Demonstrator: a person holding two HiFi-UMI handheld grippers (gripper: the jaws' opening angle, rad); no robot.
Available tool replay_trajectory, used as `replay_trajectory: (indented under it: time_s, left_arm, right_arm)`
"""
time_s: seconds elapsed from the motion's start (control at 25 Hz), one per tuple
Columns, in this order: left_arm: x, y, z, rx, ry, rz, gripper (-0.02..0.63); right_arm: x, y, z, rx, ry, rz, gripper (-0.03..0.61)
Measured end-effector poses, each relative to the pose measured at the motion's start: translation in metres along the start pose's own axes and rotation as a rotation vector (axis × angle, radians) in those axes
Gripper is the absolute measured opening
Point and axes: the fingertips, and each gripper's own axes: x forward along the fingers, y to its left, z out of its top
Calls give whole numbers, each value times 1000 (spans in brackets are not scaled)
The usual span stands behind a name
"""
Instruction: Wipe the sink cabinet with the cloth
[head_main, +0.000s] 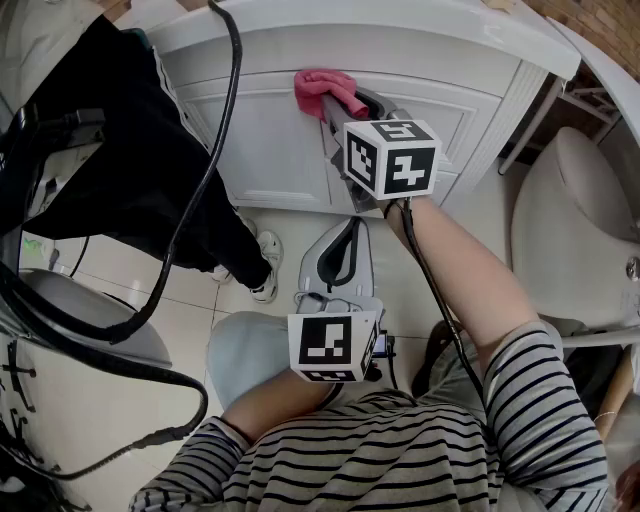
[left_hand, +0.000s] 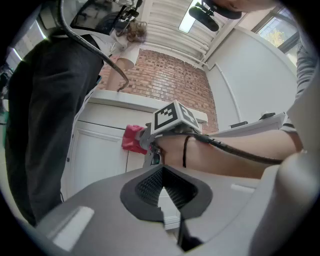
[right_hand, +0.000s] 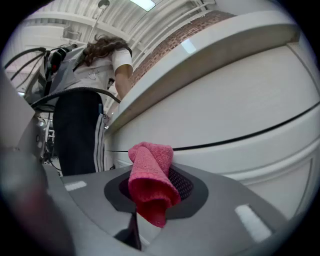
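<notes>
The right claw (head_main: 347, 108) pinches the pink cloth (head_main: 322, 86), which juts forward against the top of the cabinet (head_main: 262, 150) door, just under the counter (head_main: 400, 35). The left claw (left_hand: 165, 192), pressed together and empty, hangs well back.

Right claw (head_main: 348, 104) outstretched, left claw (head_main: 340, 250) closed.

The right gripper (right_hand: 156, 195) is hiding part of the pink cloth (right_hand: 149, 172); the head view's edge is cropping the standing person (head_main: 140, 170).
</notes>
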Motion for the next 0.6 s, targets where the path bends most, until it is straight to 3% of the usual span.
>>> replay_trajectory:
  time_s: [0.28, 0.48, 0.6]
  left_arm:
    - [4, -1, -8, -12, 10, -36, 0]
    - [8, -2, -14, -3, 24, -43, 0]
    - [7, -3, -18, 2, 32, -48, 0]
  right_arm:
    - [-50, -58, 12, -62, -23, -118, 95]
    - [-114, -123, 27, -79, -69, -281, 95]
    - [-161, -171, 25, -47, -85, -440, 95]
